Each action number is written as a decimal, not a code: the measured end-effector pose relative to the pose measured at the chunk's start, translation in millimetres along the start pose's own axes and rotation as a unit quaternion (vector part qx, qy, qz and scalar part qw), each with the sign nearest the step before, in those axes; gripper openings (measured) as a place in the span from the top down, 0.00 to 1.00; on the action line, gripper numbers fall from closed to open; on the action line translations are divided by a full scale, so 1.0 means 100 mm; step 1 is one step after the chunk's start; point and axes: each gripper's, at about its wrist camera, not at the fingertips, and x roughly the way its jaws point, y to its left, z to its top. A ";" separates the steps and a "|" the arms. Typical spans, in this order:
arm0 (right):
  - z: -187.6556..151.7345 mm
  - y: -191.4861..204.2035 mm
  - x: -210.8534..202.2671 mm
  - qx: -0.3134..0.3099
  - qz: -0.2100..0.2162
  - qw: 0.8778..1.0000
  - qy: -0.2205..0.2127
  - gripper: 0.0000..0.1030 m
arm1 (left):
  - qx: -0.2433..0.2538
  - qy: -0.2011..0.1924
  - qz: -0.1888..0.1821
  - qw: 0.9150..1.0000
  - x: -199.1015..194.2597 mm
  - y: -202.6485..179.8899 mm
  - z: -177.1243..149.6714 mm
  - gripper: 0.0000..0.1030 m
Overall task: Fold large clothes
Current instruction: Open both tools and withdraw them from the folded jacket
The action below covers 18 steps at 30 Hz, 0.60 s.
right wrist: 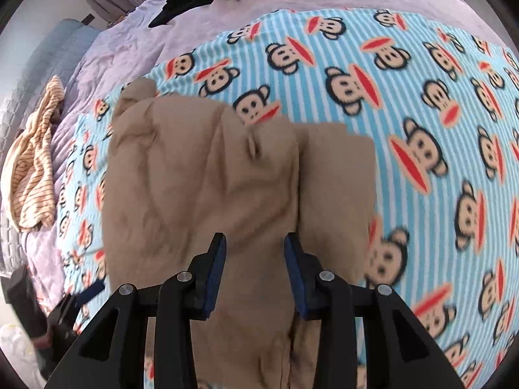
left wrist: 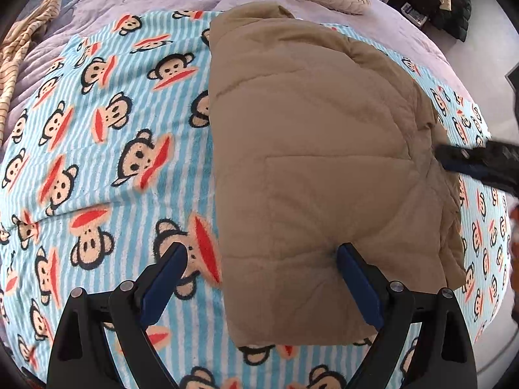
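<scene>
- The tan coat [left wrist: 318, 168] lies as a thick padded bundle on the monkey blanket [left wrist: 107, 136], already folded into a rough rectangle with a straight left edge and a squared near corner.
- The left claw [left wrist: 262, 262] stands wide open over that near corner: one finger is over the blanket just left of the coat's edge, the other on or just above the padding. It grips nothing.
- The right claw [right wrist: 254, 253] is partly open with coat below and ahead of it; nothing shows pinched between its pads, so it reads as empty. Whether the tips brush the cloth I cannot tell.
- From the right claw's view, the coat [right wrist: 207, 175] shows a deep crease running away from the claw, with a flatter flap to the right of it, so that side looks layered but not smooth.
- Judged done: the main folds. Judged left: perhaps one more fold in half, or only pressing and squaring the lumpy far end and right side.
- A striped garment [right wrist: 32, 168] lies crumpled well off to the right claw's left, on the purple cover [right wrist: 107, 61]; it looks unfolded.
</scene>
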 end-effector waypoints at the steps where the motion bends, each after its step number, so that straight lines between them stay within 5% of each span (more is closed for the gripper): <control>1: -0.06 0.00 -0.04 0.002 -0.002 1.000 0.002 0.59 | 0.000 0.001 0.000 1.000 -0.01 0.00 -0.01 0.09; 10: -0.77 -0.04 -0.29 0.041 -0.007 0.999 0.024 0.57 | 0.006 0.001 -0.004 1.000 -0.12 0.02 -0.05 0.09; 18: -1.00 0.07 -0.48 0.048 -0.008 0.999 0.015 0.47 | 0.012 -0.021 0.009 1.000 -0.47 0.05 -0.16 0.08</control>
